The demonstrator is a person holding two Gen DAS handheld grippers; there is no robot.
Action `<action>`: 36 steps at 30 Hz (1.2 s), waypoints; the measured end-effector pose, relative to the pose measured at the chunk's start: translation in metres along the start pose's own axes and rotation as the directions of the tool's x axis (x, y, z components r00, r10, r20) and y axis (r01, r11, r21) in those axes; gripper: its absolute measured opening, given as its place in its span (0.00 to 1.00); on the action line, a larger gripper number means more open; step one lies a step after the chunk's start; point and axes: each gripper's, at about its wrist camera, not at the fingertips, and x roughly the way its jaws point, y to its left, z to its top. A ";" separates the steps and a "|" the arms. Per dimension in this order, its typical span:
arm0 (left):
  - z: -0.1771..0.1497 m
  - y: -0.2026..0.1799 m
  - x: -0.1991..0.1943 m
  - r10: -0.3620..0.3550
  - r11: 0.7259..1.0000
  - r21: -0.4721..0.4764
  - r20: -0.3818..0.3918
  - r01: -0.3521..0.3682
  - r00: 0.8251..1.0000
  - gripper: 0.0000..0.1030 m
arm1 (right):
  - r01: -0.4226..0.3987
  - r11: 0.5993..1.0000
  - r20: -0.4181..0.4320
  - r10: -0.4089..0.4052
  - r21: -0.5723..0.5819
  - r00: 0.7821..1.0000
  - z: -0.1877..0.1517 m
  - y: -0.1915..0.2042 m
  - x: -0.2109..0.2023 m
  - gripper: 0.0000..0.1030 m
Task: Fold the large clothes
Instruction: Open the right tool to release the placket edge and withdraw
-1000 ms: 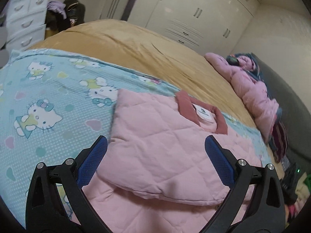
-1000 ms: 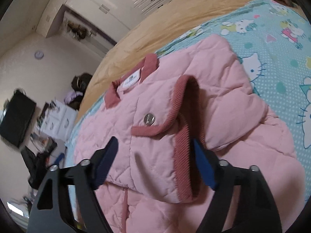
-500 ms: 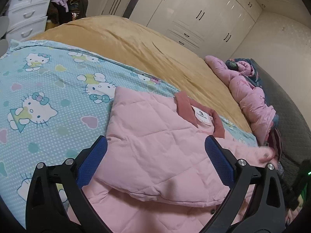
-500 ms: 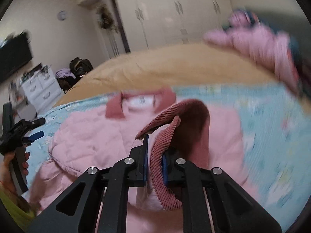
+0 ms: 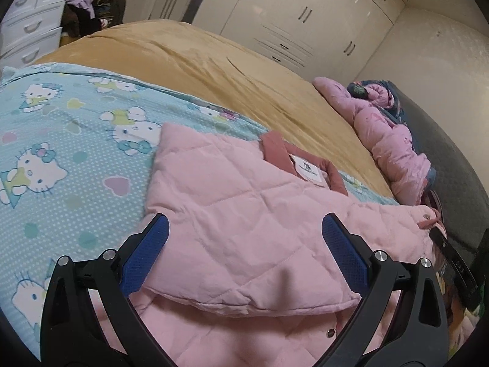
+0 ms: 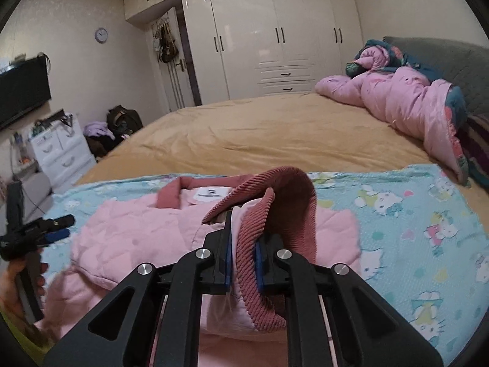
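A pink quilted jacket [image 5: 244,223] with a dark pink collar [image 5: 275,153] lies on a blue cartoon-cat blanket [image 5: 61,159], its left sleeve folded over the body. My left gripper [image 5: 243,244] is open and empty, hovering low over the folded part. My right gripper [image 6: 243,257] is shut on the ribbed dark pink sleeve cuff [image 6: 275,208] and holds it lifted above the jacket [image 6: 128,238]. The left gripper [image 6: 45,232] shows at the far left of the right wrist view. The right gripper and lifted cuff show at the right edge of the left wrist view [image 5: 434,223].
The blanket [image 6: 412,229] lies on a bed with a tan cover [image 6: 259,134]. A pink duvet [image 6: 397,98] is bunched at the grey headboard. White wardrobes [image 6: 275,39] line the far wall. A white drawer unit [image 6: 61,150] and bags stand left of the bed.
My right gripper closed on the sleeve cuff and lifted it, swinging round to face the wardrobes. My left gripper stayed open and drifted slightly over the jacket.
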 end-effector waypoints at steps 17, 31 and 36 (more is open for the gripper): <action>-0.014 -0.021 0.023 -0.023 0.997 0.072 -0.058 0.027 0.998 0.90 | 0.007 0.998 -0.059 -0.003 0.059 0.998 -0.014 -0.009 0.013 0.10; -0.031 -0.041 0.043 0.014 0.985 0.173 -0.129 0.008 0.992 0.59 | 0.022 0.988 -0.134 -0.002 0.151 0.991 -0.023 -0.024 0.023 0.20; -0.037 -0.039 0.050 0.048 0.982 0.189 -0.152 -0.019 0.987 0.59 | 0.037 0.972 -0.087 -0.017 0.233 0.996 -0.018 -0.034 0.008 0.53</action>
